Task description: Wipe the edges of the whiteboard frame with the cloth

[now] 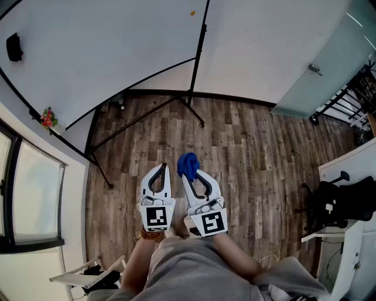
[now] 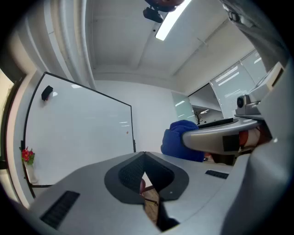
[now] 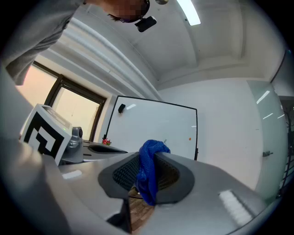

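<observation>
A large whiteboard (image 1: 100, 53) with a thin black frame (image 1: 201, 41) stands on black legs ahead of me; it also fills the left gripper view (image 2: 78, 133) and shows in the right gripper view (image 3: 156, 128). A blue cloth (image 1: 188, 164) is bunched in my right gripper (image 1: 189, 171), whose jaws are shut on it (image 3: 148, 176). My left gripper (image 1: 159, 171) is beside it, shut with nothing between its jaws (image 2: 144, 158). Both grippers hang low over the floor, well short of the board. The cloth (image 2: 181, 140) appears at the right of the left gripper view.
A black eraser (image 1: 14, 47) and a small orange magnet (image 1: 192, 12) sit on the board. Red flowers (image 1: 47, 119) stand by the window at left. A black office chair (image 1: 338, 203) and a white desk (image 1: 352, 164) are at right. Wood plank floor (image 1: 258, 153) lies below.
</observation>
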A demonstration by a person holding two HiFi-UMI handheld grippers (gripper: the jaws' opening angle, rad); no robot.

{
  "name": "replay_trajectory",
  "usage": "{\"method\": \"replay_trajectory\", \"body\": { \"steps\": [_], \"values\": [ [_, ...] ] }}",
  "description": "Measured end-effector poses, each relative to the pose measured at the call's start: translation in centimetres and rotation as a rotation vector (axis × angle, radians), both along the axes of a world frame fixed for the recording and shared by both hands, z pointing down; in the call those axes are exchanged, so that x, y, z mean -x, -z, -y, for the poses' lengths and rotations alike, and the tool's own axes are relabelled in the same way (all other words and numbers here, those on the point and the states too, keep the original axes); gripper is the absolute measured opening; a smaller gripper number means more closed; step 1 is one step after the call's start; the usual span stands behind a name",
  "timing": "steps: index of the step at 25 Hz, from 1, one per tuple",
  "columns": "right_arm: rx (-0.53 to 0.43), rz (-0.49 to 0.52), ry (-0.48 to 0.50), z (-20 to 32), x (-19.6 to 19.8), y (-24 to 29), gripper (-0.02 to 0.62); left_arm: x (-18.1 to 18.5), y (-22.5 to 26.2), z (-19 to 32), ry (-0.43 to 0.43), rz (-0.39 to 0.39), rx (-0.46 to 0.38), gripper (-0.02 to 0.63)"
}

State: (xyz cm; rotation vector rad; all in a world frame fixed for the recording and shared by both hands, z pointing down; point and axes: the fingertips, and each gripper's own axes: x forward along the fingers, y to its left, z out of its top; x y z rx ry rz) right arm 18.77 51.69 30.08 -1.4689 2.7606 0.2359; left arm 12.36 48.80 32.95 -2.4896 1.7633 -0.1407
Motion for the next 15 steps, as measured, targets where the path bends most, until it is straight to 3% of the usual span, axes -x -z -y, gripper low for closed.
{"method": "replay_trajectory", "body": {
  "steps": [4, 15],
  "values": [
    [0.039, 0.048, -0.034, 4.4, -4.0, -1.0, 0.099, -3.2, -0.1, 3.6, -0.007, -0.039, 0.013, 0.006],
    [0.080, 0.130, -0.001, 14.1, -12.6, -1.9, 0.100, -11.7, 0.2, 12.0, -0.006, 0.019, 0.008, 0.006]
  ]
}}
